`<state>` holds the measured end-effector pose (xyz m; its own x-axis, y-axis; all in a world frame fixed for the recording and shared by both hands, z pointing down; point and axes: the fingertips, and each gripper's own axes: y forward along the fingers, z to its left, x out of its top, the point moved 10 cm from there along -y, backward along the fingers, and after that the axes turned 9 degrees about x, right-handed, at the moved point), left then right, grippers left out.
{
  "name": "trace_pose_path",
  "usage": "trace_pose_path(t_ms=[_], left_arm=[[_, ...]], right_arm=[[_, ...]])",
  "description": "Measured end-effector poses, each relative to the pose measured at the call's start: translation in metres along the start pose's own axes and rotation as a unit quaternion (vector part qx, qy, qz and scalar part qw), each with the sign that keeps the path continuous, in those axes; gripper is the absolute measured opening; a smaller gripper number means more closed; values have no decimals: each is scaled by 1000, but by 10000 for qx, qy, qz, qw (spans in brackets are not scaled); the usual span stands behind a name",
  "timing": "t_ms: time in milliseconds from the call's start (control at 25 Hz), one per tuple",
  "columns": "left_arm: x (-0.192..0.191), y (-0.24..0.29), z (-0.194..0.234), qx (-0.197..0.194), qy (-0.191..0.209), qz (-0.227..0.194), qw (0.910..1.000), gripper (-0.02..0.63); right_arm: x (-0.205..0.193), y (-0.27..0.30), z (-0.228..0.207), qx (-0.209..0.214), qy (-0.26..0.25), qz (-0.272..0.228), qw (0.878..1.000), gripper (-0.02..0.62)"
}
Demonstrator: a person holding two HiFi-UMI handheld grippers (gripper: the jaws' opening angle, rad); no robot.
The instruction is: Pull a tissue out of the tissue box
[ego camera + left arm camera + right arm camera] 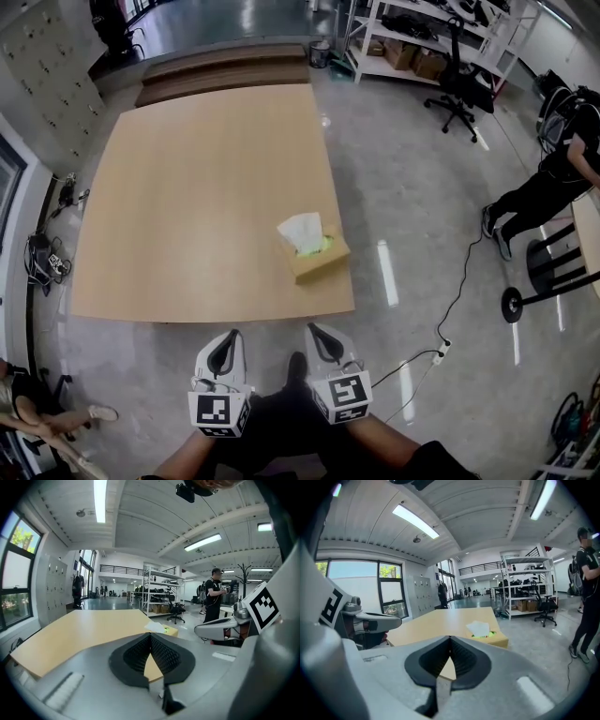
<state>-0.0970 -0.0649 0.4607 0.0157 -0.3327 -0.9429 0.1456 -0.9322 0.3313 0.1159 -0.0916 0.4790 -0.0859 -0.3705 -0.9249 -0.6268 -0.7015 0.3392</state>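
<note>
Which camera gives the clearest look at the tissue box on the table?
The head view: it looks down on the whole tissue box at the near right corner of the table, white tissue sticking up. Both gripper views show it small and side-on, beyond their shut jaws; the left one shows less.

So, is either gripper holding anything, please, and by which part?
Nothing held: left gripper and right gripper are both shut, empty, short of the tissue box.

Tan tissue box sat flat near table's front right corner, white tissue sticking up from green-edged slot.
</note>
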Motion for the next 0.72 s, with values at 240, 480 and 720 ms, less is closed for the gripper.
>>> trace_pose_path(t_ms=[240, 480, 720], left_arm=[[6, 17, -7, 64, 69, 21, 10000, 18], [1, 46, -4, -85, -51, 159, 9998, 18], [16, 108, 4, -583, 84, 286, 9979, 19]], right_arm=[[8, 11, -23, -26, 38, -53, 10000, -9], [9, 28, -36, -202, 69, 203, 9996, -9], [30, 66, -57, -560, 98, 487, 9972, -9]])
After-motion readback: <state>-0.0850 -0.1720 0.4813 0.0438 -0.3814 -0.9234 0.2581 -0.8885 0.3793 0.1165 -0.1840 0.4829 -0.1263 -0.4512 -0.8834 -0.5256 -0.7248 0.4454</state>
